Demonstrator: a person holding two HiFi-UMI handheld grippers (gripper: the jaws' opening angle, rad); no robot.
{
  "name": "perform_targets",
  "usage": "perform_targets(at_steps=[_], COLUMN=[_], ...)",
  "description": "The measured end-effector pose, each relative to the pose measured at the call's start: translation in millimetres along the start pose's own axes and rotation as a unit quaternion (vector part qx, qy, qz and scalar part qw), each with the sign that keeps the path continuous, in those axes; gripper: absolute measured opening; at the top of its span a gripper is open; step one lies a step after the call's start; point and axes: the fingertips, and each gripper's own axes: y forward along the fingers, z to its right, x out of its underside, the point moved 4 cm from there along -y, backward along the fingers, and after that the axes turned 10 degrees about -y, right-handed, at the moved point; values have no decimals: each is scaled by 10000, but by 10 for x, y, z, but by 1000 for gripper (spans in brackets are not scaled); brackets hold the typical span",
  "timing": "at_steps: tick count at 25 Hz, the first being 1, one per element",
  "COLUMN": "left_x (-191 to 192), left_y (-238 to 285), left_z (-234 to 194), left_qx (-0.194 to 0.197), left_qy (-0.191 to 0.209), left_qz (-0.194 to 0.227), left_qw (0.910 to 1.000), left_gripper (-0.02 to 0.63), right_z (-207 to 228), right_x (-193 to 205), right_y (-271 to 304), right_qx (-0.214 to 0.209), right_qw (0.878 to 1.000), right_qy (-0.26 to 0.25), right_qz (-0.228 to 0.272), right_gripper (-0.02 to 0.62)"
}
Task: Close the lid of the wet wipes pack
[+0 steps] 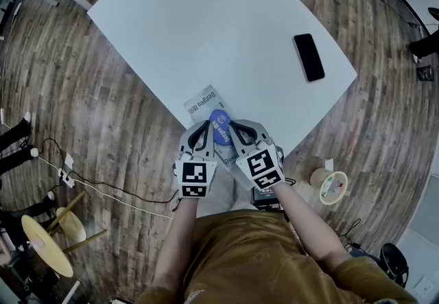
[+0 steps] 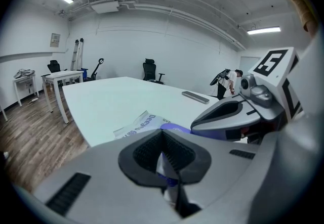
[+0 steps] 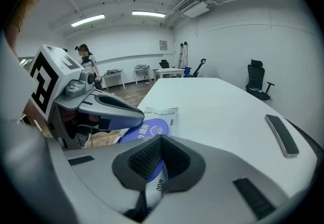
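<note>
Found the wet wipes pack (image 1: 203, 105) at lower centre of the head view, on the near edge of the white table (image 1: 206, 21), its near end pinched by left gripper (image 1: 200, 132) and right gripper (image 1: 240, 132), each one's jaws pressed together on the white printed wrapper, round blue lid (image 1: 219, 124) on top.

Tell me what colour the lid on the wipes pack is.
The pack has a blue lid with white print; the right gripper view shows it best.
</note>
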Motion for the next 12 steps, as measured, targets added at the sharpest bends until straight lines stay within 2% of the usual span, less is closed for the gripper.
perform_targets(at_steps=[12], left_x=[88], left_y=[8], left_z=[-28], left_qx=[-4], left_qy=[-75], left_qz=[-115], left_qw=[9999], left_gripper=[6], right_z=[-12], right_x=[58], right_y=[98], right_qx=[-6], right_qw=[9996], right_qy=[154], right_qz=[-251], right_gripper=[9])
